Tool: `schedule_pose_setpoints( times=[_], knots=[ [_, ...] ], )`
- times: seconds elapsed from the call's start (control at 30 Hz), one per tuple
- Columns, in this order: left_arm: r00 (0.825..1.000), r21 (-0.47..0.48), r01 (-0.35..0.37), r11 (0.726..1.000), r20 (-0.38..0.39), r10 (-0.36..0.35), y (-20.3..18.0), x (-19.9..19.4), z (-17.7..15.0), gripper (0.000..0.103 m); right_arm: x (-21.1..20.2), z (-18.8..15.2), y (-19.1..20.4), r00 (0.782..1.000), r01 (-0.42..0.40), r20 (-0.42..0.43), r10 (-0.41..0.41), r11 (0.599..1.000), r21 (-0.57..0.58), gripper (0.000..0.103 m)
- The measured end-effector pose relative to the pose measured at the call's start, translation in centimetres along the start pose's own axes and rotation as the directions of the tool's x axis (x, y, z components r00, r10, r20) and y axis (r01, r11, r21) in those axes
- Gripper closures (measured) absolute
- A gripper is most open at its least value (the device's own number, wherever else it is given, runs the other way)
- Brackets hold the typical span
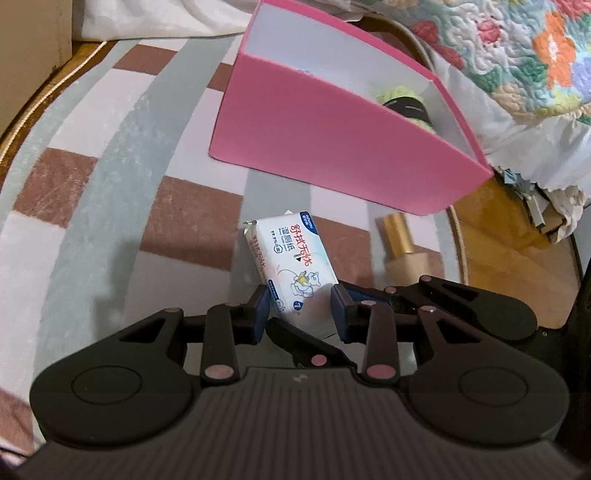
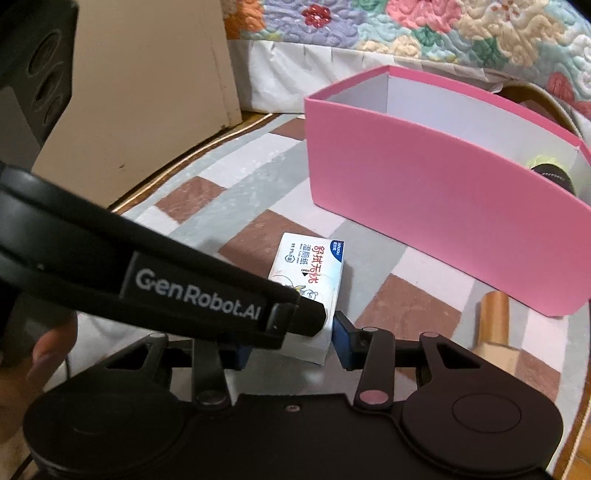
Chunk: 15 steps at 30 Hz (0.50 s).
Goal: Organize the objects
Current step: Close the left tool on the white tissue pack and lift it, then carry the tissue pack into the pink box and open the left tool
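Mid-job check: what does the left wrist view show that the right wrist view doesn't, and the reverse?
Left wrist only: crumpled scraps beside the pink box, at its near right corner. Right wrist only: a person's hand and GenRobot.AI lettering. Both: the pink box, the wet-wipes pack, a gold-capped bottle, the checkered rug and the floral quilt.

the wipes pack sits on the rug, in front of the box. a bottle lies right of the pack. a roll rests in the box's right end. the bed stands behind.
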<state>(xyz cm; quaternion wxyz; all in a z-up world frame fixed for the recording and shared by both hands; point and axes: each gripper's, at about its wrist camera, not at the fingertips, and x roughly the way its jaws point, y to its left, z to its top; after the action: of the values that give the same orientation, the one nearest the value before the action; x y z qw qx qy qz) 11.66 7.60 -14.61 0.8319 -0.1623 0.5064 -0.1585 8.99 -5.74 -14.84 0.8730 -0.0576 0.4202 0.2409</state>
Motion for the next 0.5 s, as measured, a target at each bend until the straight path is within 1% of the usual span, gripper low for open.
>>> schedule_pose_setpoints(
  times=[0.07, 0.1, 0.13, 0.23, 0.4, 0.43, 0.47, 0.5],
  knots=[
    [1.0, -0.009, 0.017, 1.0, 0.012, -0.017, -0.5, -1.1, -0.2, 0.069, -1.3, 0.2, -0.1, 1.0, -0.001, 0.01, 0.001, 1.0, -0.002, 0.054],
    [0.999, -0.014, 0.025, 1.0, 0.02, -0.025, -0.8, -1.7, -0.3, 0.069, -2.3, -0.5, 0.8, 1.0, -0.001, 0.015, 0.002, 1.0, -0.004, 0.054],
    [0.999, -0.02, 0.031, 0.999, 0.028, -0.03, -1.1, -2.2, -0.3, 0.069, -2.7, 0.1, 0.7, 1.0, -0.003, 0.019, 0.003, 1.0, -0.007, 0.054],
    [0.998, -0.023, 0.041, 0.999, 0.052, -0.04, -2.2, -3.9, -0.3, 0.069, -4.9, 0.2, 0.4, 0.999, 0.0, 0.036, 0.0, 1.0, -0.019, 0.054],
    [0.994, 0.005, 0.058, 0.998, 0.088, -0.058, -4.1, -6.5, 0.4, 0.069, -8.8, 0.7, 0.2, 0.996, 0.025, 0.089, -0.02, 0.998, -0.054, 0.054],
    [0.994, 0.013, 0.058, 0.998, 0.095, -0.059, -4.4, -6.9, 0.6, 0.069, -9.0, 1.1, 0.3, 0.995, 0.027, 0.099, -0.021, 0.998, -0.055, 0.054],
    [0.993, 0.02, 0.058, 0.998, 0.102, -0.06, -4.8, -7.4, 0.8, 0.069, -10.2, 0.9, 0.1, 0.994, 0.028, 0.11, -0.022, 0.998, -0.054, 0.054],
    [0.993, 0.025, 0.057, 0.998, 0.106, -0.059, -5.1, -7.7, 1.0, 0.069, -10.1, 1.5, 0.1, 0.993, 0.03, 0.12, -0.023, 0.998, -0.055, 0.054]
  ],
)
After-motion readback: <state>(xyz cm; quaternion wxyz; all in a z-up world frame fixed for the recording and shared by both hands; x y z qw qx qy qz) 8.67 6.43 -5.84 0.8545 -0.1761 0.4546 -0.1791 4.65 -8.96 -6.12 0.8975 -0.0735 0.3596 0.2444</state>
